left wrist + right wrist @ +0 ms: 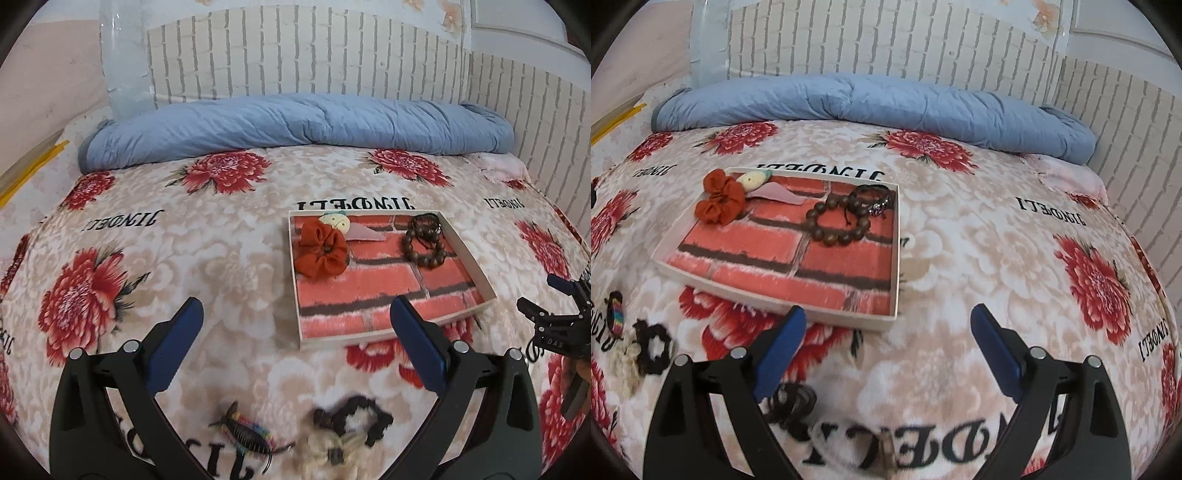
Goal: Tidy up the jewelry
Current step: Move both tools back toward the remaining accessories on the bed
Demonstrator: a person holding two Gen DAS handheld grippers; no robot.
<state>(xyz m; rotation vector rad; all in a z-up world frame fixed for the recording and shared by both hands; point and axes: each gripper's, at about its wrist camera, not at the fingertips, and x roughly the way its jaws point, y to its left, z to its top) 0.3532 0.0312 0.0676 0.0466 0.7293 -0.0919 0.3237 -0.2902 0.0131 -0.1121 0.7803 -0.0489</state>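
The bed (221, 229) fills the room's middle under a flowered blanket, with a blue quilt (295, 125) rolled along the far wall. On the blanket sits a shallow tray (476, 266) lined with a red brick print, lying flat, its long sides running away from the near edge toward the quilt. In its far left corner lies an orange scrunchie (321, 253), touching a pale clip (334, 220) beside a pink piece. At the far right rests a ring of brown beads (424, 245), with a dark bracelet (424, 221) just beyond it.

Nearer the bed's edge, off the tray, lie a dark scrunchie (351, 417), a cream one (328, 446) touching it, and a striped hair clip (247, 432); blur makes that last one hard to be sure of.

The left gripper (295, 325) tilts downward above the blanket, its jaws spread wide with nothing between them. The right gripper (888, 332) slants down likewise, near the tray's front corner, jaws apart and empty.
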